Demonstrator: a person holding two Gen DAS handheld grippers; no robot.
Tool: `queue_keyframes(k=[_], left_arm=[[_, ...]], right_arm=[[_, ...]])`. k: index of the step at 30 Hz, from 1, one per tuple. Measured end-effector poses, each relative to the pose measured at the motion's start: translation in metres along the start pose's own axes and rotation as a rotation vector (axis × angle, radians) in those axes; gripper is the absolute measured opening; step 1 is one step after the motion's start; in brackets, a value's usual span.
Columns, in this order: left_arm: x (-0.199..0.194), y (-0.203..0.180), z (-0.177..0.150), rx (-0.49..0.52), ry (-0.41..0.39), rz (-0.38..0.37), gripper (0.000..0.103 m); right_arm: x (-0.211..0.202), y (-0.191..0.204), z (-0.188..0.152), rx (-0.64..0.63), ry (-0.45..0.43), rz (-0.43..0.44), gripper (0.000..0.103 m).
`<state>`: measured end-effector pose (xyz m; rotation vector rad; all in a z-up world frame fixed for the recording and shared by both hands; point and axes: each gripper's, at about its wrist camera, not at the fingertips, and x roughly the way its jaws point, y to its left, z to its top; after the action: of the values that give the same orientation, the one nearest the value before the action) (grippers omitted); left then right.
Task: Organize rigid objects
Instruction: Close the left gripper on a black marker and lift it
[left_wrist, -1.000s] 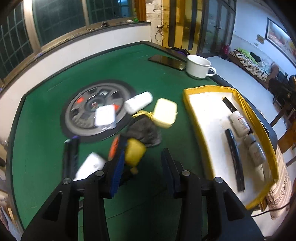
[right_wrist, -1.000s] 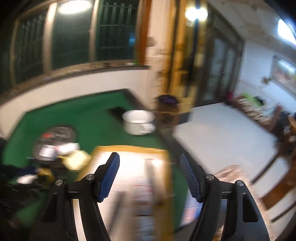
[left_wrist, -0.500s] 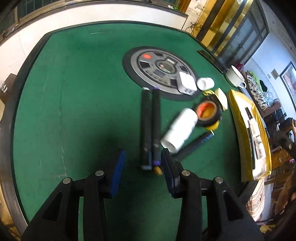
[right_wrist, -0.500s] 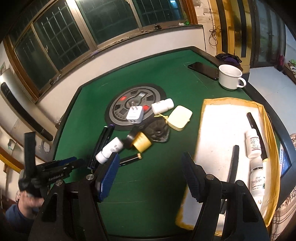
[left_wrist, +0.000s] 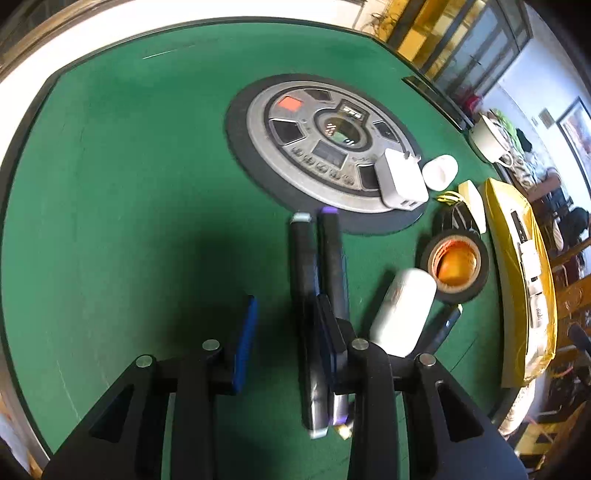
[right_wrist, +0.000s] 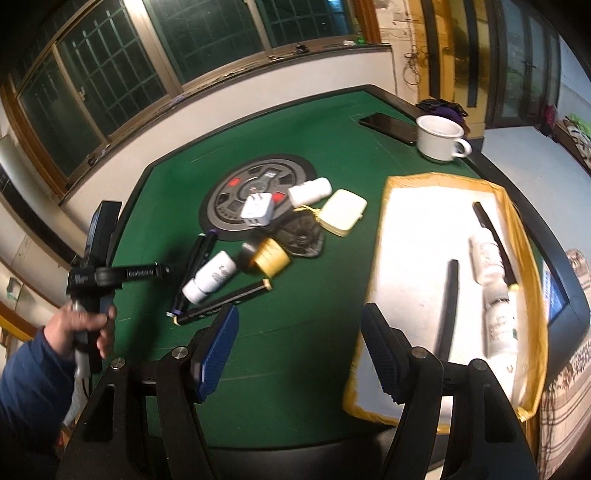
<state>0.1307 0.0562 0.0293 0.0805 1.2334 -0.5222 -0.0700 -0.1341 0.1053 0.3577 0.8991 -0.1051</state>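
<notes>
My left hand-held gripper (left_wrist: 282, 332) hangs with jaws apart, its right pad over the two black marker pens (left_wrist: 317, 280) lying side by side on the green felt table (left_wrist: 110, 184), gripping neither. Since half a second ago it has closed in on them. My right hand-held gripper (right_wrist: 299, 347) is spread wide, empty, beside the yellow-rimmed tray (right_wrist: 517, 236); bare felt lies left of the pens.

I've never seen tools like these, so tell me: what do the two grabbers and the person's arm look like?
Each gripper is black, with angular cut-out arms, silver round bolts at the joints and two jaws faced with ribbed blue pads. That holds for the left gripper and the right gripper. The right camera shows the left one from the side: a black handle with small white lettering, held by a bare hand in a dark blue sleeve.
</notes>
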Motion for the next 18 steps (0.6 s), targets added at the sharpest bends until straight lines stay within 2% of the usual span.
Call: queue_keyframes(k=[2,4,6,9,14,18], left_arm=[[0.009,-0.003,0.008,0.013,0.026,-0.003,0.029],[0.015,-0.014,0.011,0.071,0.023,0.051,0.028],[0.016,-0.018,0.01,0.091,0.017,0.072,0.028],[0.012,-0.008,0.001,0.053,-0.001,0.079,0.014],[-0.004,0.012,-0.038,-0.013,-0.002,0.086,0.013],[-0.016,0.019,-0.078,-0.023,-0.006,0.086,0.013]], right_arm=[[-0.002,-0.007,-0.002,0.022,0.0,-0.005,0.063],[-0.003,-0.012,-0.003,0.044,0.005,-0.003,0.063],[-0.003,-0.013,-0.003,0.05,0.005,-0.001,0.063],[-0.001,-0.011,-0.005,0.037,0.013,0.014,0.063],[0.011,0.003,-0.005,0.002,0.064,0.069,0.063],[0.032,0.024,0.001,-0.059,0.132,0.185,0.063]])
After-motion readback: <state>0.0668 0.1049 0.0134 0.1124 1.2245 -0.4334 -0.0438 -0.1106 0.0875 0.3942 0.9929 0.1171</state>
